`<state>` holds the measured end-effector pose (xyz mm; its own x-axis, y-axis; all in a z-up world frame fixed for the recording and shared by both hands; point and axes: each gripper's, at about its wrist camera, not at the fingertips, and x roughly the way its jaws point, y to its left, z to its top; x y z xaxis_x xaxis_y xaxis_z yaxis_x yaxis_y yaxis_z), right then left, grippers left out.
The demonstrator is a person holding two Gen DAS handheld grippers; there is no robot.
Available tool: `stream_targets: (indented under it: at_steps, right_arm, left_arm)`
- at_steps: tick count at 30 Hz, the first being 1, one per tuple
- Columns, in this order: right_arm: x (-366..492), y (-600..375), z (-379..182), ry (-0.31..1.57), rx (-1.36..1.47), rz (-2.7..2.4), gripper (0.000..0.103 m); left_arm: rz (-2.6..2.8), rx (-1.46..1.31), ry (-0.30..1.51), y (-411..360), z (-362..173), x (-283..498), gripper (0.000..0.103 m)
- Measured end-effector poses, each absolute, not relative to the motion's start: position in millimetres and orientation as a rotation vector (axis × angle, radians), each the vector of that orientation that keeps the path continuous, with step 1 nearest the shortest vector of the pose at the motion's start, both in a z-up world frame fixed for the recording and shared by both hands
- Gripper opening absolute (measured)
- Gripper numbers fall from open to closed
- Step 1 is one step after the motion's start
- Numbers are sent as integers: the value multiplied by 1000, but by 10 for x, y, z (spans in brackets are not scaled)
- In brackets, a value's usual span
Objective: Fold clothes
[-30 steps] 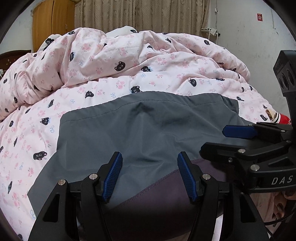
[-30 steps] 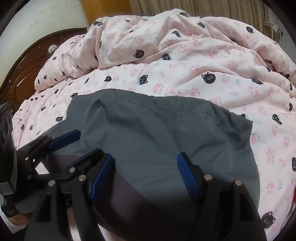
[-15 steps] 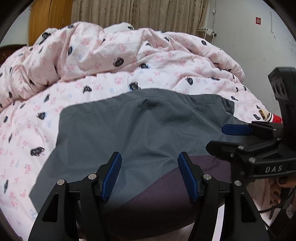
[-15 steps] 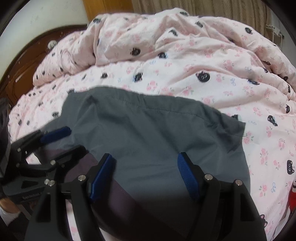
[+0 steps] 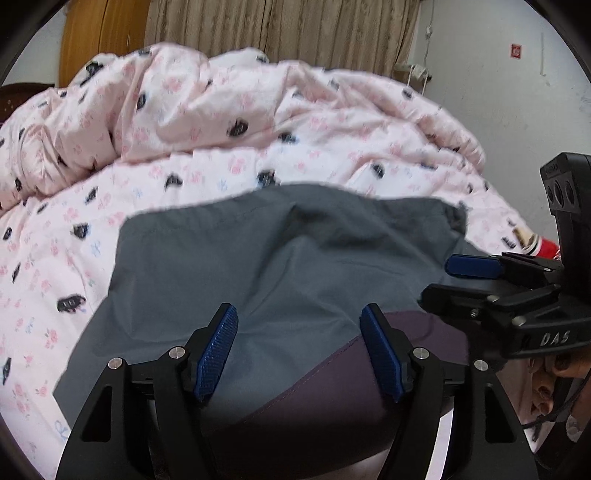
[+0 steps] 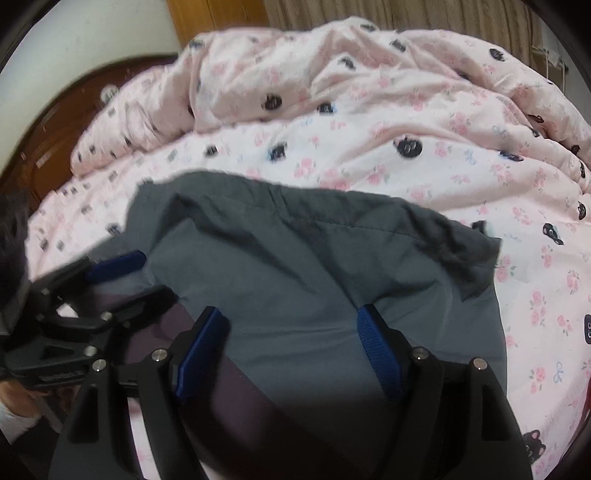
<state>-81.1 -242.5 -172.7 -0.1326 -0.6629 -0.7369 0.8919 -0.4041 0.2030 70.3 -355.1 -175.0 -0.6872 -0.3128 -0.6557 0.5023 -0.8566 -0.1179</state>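
Both grippers' jaws spread over grey garment (image 5: 266, 258) on pink quilt (image 5: 207, 122), beige curtains (image 5: 280, 29) behind

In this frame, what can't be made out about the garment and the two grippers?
- Grey garment: near hem hidden in both wrist views behind the left gripper and right gripper; its type is unclear.
- Whether the open fingers touch the cloth: cannot tell.
- Pink duvet: print motion-blurred.

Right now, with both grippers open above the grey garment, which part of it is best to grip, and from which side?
Probably the near edge of the grey garment, where the purple panel begins. It lies flat on the pink duvet, so the left gripper and right gripper should come from the near side, low.
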Motion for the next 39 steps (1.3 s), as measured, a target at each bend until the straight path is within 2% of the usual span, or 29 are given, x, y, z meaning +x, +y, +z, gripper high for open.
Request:
stream_targets:
  at_steps: [6, 9, 11, 13, 22, 30, 36, 39]
  right_arm:
    - [-934, -1776, -1396, 44, 963, -1855, 88]
    - [-910, -1428, -1497, -168, 1038, -1818, 89]
    - [-855, -1211, -1632, -318, 1100, -1764, 89]
    - [-797, -1109, -1723, -389, 1130, -1731, 89]
    - [-645, -912, -1774, -510, 1126, -1709, 89]
    - [-567, -1122, -2097, -530, 1246, -1613, 89]
    - [-681, -1324, -2145, -609, 1188, -1633, 90]
    - [-727, -1416, -2130, -591, 1152, -1676, 90]
  left_arm:
    - [-2575, 857, 272, -3302, -1629, 719, 65]
    - [-2563, 874, 205, -3254, -1706, 663, 65]
    - [-2546, 896, 216, -3279, -1774, 634, 65]
    - [-2536, 910, 252, -3330, -1817, 626, 66]
    - [-2520, 912, 313, -3394, -1867, 638, 67]
    - [-2514, 929, 332, -3411, -1894, 619, 67]
    - [-2527, 922, 377, -3455, -1899, 638, 67]
    - [-2528, 918, 379, -3457, -1902, 637, 67]
